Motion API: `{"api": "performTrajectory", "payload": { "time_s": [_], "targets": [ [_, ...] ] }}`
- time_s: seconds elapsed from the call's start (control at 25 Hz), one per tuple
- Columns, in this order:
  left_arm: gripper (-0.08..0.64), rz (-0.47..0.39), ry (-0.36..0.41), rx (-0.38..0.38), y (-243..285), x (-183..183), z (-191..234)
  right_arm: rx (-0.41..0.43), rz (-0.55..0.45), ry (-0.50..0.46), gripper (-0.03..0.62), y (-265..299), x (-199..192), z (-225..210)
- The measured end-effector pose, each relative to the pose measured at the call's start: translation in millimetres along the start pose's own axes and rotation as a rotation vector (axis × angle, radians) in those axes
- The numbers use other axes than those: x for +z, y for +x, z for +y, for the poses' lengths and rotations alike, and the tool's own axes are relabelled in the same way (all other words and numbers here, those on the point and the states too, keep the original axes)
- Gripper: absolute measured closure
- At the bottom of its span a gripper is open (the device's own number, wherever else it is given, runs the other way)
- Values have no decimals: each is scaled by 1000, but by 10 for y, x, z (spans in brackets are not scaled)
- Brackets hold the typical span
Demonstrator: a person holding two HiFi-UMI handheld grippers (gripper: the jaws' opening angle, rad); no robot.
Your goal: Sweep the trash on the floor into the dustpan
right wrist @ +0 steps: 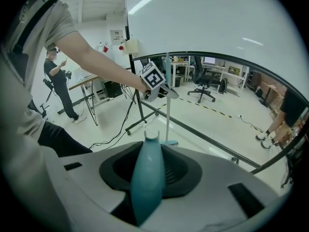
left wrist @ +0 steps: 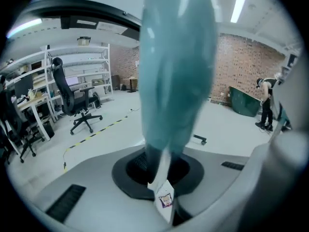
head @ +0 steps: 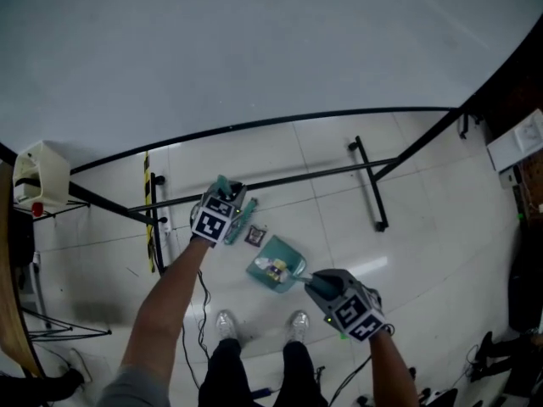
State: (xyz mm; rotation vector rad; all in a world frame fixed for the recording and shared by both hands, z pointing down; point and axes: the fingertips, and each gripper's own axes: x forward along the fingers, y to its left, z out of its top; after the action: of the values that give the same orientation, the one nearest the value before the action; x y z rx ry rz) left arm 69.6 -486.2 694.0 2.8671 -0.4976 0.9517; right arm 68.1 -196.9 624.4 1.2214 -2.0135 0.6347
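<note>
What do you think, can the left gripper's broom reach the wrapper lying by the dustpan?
Probably yes. The left gripper is shut on the broom, whose head sits close beside the wrapper. Nothing shows between them, and the dustpan lies just beyond.

Looking steeply down at a white tiled floor [head: 424, 227], with the person's white shoes [head: 225, 325] at the bottom edge. The left gripper [head: 227, 195] grips a teal broom [head: 241, 221], its brush end just beside a small dark scrap [head: 254, 236]. Nearby, a teal dustpan [head: 284, 251] holding pale trash [head: 274, 266] sits on the tiles, its handle in the right gripper [head: 316, 283]. Black frame bars [head: 339, 172] cross the floor behind
</note>
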Motion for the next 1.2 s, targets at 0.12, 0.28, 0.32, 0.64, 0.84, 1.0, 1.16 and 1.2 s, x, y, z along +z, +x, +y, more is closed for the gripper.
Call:
{"api": "performTrajectory", "payload": {
  "time_s": [0.12,0.28,0.32,0.64,0.84,1.0,1.16,1.2],
  "targets": [
    [540,-15,5,-17,322,91,-191,-13,-12,39,474,-19,-26,-27],
    [540,-9,24,-95,587,117,-555,-18,-14,62,474,-52,-43,-25],
    [540,-15,17,-111,618,122,-618,-20,-14,65,474,-56,-48,-23],
    [531,-12,-34,-240,654,86,-1263,-20,-30,89,474,-97,-119,-44],
    [529,11,-42,-304,569,39,-1640,-18,-37,91,474,-105,-175,-53],
    [529,22,-46,-337,426,45,-1815,-17,-47,94,474,-122,-237,-56],
    [532,17,-52,-347,261,59,-1862,-28,-58,76,474,-150,-317,-17],
    [534,12,-47,-341,212,83,-1842,-34,-62,70,476,-176,-333,-6]
  ]
}}
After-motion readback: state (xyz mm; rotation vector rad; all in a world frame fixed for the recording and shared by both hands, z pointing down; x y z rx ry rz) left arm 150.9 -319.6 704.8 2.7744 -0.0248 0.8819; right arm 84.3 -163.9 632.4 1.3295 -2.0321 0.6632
